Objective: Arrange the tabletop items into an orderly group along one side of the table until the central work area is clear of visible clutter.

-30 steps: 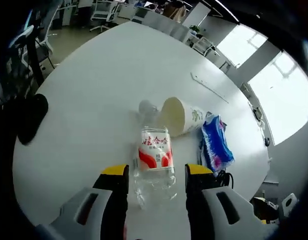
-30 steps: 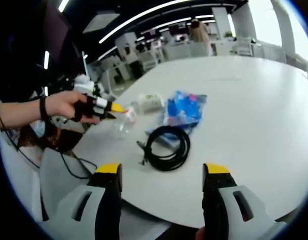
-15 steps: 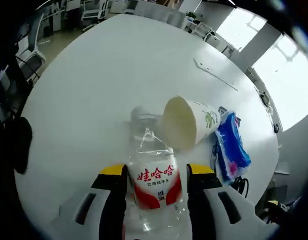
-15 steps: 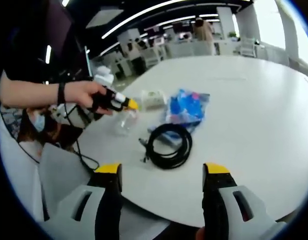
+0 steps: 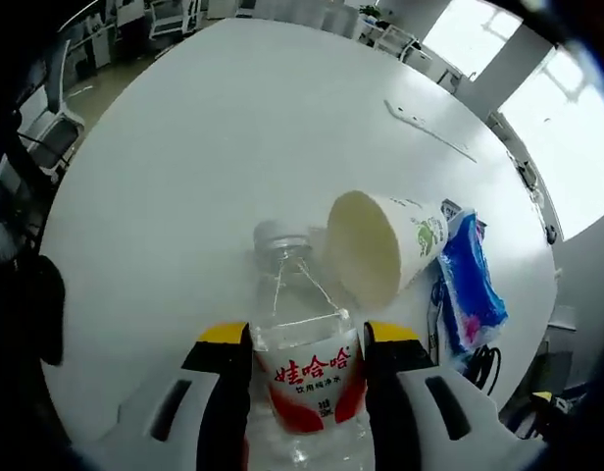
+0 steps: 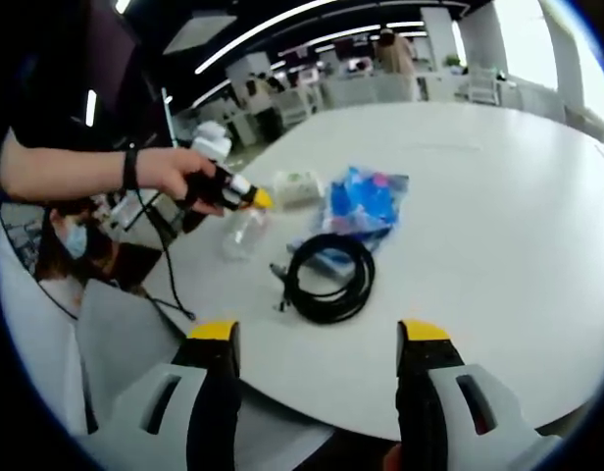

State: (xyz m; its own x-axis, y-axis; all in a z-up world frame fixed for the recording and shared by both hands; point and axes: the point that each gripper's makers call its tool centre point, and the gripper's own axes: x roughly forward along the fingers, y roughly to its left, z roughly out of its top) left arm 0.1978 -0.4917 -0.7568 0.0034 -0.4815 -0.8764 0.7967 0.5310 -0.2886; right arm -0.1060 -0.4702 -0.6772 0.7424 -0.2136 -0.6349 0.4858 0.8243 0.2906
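A clear water bottle (image 5: 307, 363) with a red and white label lies between the jaws of my left gripper (image 5: 308, 339), cap pointing away. The jaws stand close along its two sides, at the same gap as before. A white paper cup (image 5: 380, 245) lies on its side just beyond, mouth toward me, with a blue packet (image 5: 469, 285) to its right. In the right gripper view, the left gripper (image 6: 251, 199) sits over the bottle (image 6: 239, 234), beside the cup (image 6: 297, 186), the packet (image 6: 366, 201) and a coiled black cable (image 6: 329, 278). My right gripper (image 6: 319, 334) is open, short of the cable.
The round white table (image 5: 184, 147) stretches far beyond the items, with a thin white strip (image 5: 429, 132) near its far side. A person's hand (image 6: 179, 175) holds the left gripper. A seated person and trailing wires are at the table's left edge.
My left gripper has slid forward along the bottle, so the bottle now lies deeper between the jaws and the cup is closer. The right gripper has stayed about where it was.
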